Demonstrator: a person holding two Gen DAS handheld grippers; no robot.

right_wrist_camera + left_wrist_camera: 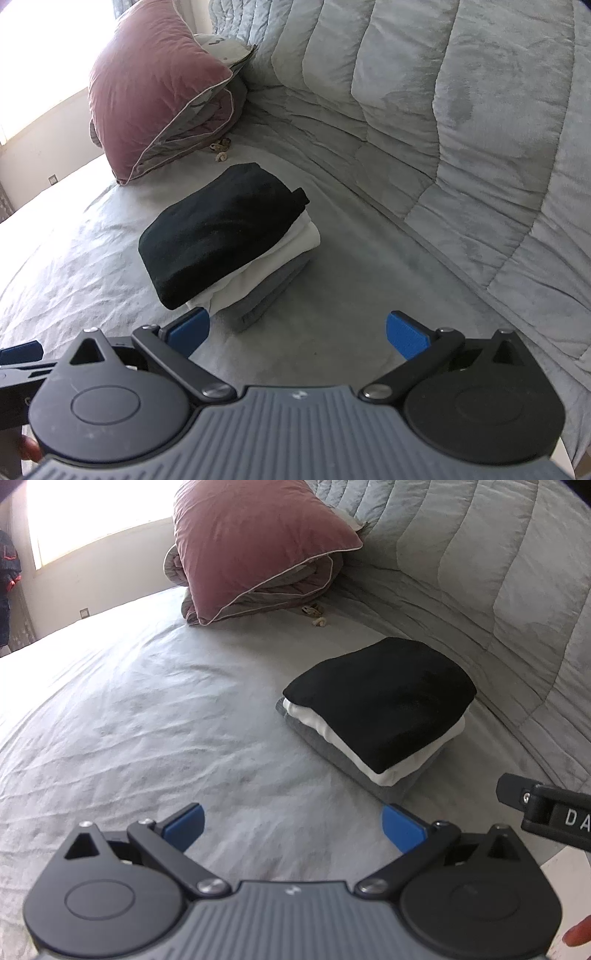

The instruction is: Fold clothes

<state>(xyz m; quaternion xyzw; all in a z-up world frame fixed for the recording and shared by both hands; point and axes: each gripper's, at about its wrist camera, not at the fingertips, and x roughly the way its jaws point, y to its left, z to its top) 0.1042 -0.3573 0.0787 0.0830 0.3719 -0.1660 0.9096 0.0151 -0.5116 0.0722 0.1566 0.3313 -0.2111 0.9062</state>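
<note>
A neat stack of folded clothes lies on the grey bed sheet (147, 720): a black garment (384, 698) on top, a white one (388, 771) under it, and a grey one (332, 753) at the bottom. In the right wrist view the same black garment (221, 232), white garment (258, 273) and grey garment (269, 299) lie just ahead and to the left. My left gripper (291, 823) hovers open over bare sheet, left of and nearer than the stack, holding nothing. My right gripper (297, 332) is open and empty too, close to the stack's near corner.
A mauve pillow (251, 542) leans on a rolled grey quilt at the back. A padded grey headboard (461, 129) curves along the right. Small beige bits (317, 614) lie near the pillow. A bright window (85, 513) is at the far left. The right gripper's body (546, 808) pokes in at the right edge.
</note>
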